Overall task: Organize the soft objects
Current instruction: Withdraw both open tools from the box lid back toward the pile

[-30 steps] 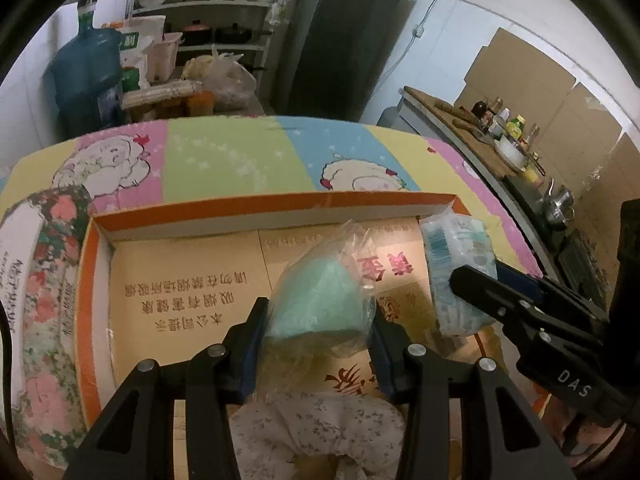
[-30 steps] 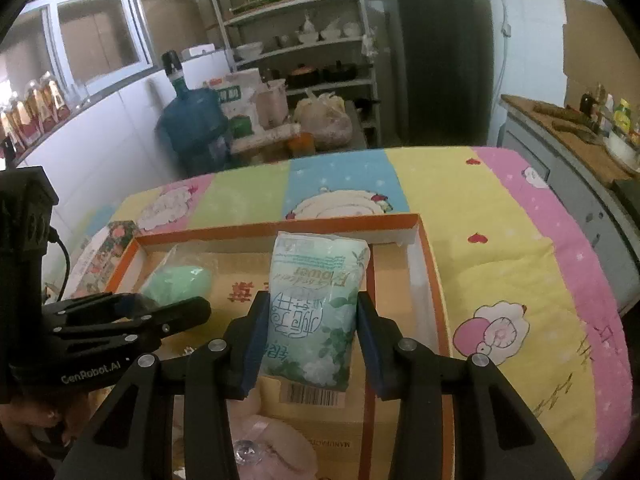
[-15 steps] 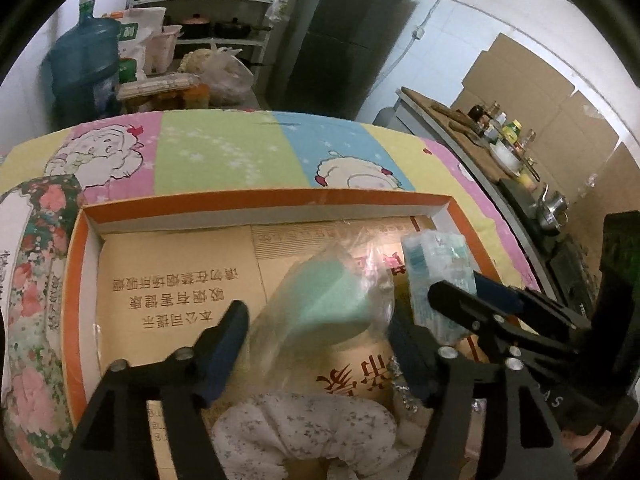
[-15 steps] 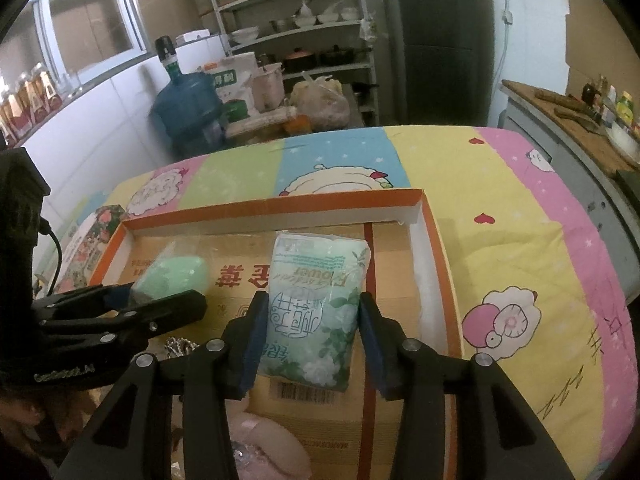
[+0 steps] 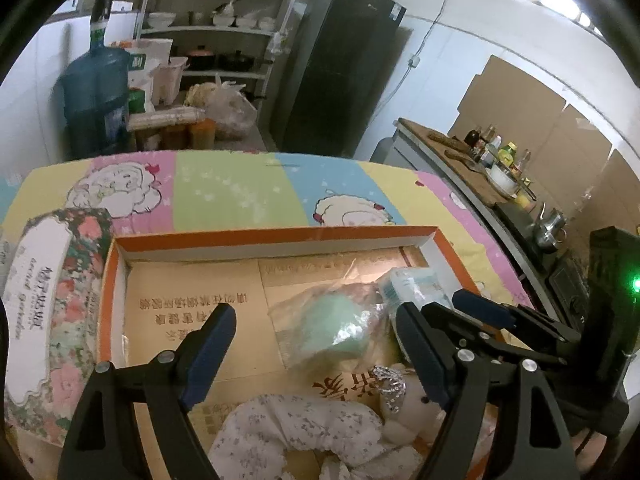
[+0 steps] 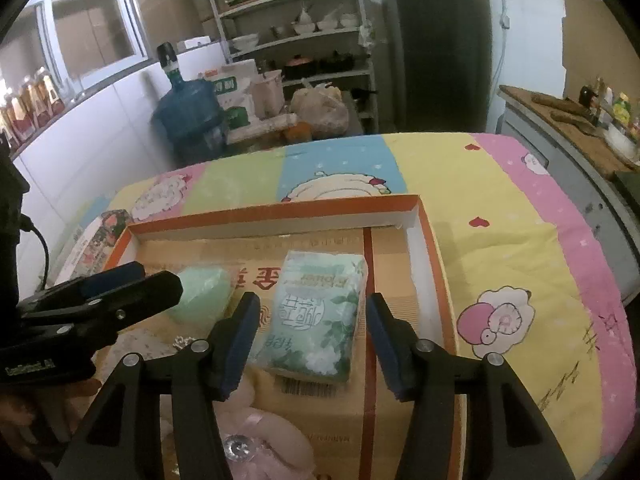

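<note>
Looking along the left gripper [image 5: 316,344], jaws stand wide, having just been opening; the bagged green sponge [image 5: 334,330] lies between them on the cardboard floor of the orange-rimmed box [image 5: 272,236], untouched by either pad. Release looks done; judgement: lift straight back so no finger snags the loose plastic. A floral cloth roll [image 5: 296,432] and a pale plush toy [image 5: 412,404] lie near the fingers, so room is tight low in this view; the far half of the box floor is free. Right wrist view: right gripper [image 6: 310,344] jaws have just been opening, now moderately apart, with the tissue pack [image 6: 316,316] flat between them, gaps on both sides. The box's right wall [image 6: 424,276] is close, the sponge just beside on the left; withdraw upward, not sideways.
</note>
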### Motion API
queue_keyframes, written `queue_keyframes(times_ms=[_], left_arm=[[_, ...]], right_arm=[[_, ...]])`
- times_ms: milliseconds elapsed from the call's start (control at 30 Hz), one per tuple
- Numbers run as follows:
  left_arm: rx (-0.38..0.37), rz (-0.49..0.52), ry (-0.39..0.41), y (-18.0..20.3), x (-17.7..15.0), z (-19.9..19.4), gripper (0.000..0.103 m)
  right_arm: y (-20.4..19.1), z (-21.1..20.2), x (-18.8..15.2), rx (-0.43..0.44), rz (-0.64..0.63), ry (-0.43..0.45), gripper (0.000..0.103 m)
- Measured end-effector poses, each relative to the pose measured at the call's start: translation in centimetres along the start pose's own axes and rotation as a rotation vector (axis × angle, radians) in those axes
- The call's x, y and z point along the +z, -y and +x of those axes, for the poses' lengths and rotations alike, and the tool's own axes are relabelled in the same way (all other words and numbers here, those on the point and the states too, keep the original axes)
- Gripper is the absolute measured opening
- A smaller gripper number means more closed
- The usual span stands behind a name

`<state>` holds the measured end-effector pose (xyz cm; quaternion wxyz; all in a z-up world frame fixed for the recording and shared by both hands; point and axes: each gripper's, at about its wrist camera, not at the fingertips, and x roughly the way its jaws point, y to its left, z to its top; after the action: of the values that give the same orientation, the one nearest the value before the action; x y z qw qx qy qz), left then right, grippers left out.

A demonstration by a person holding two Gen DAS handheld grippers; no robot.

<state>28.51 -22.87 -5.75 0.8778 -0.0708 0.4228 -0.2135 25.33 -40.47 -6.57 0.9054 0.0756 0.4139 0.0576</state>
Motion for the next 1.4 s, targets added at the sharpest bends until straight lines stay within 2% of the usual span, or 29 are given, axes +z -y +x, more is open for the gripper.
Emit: queue_keyframes(times_ms=[467,667,867,967,1100,1300,1400], left_arm=[[0.000,0.015,0.081,0.0,0.1,-3.6,0.082],[0.013,0.027,0.178,-0.8,-0.3,-7.2,0.082],[0.045,0.048,0.334,-2.4,-1.4,-12.6,0.083],[0.078,0.075,0.378,-3.4,-2.3,-15.1,0.083],[0.125,0.106,0.392,-5.1,-3.7,-17.9,0.083],[0.188,0.072,0.412,-9.5,-6.4,-21.7,0.083],[0.193,0.047,0.423,-11.6,-7.5,-23.1,0.083]], right_arm=[[-0.9,-2.5,0.0,-0.010,-0.006,0.038,0.057],[-2.1,-4.8,0.0,0.000,0.008,0.096,0.057],[-5.4,-7.7,-0.7,0.016,-0.011,0.188,0.057],[-7.3,-9.1,-1.5,0.038,-0.012,0.244,0.057],[-11.0,-11.0,-2.5,0.094,-0.038,0.310,0.058],[-16.2,-12.6,-4.2,0.163,-0.087,0.365,0.061],[-18.6,-13.0,-4.9,0.206,-0.111,0.377,0.061]])
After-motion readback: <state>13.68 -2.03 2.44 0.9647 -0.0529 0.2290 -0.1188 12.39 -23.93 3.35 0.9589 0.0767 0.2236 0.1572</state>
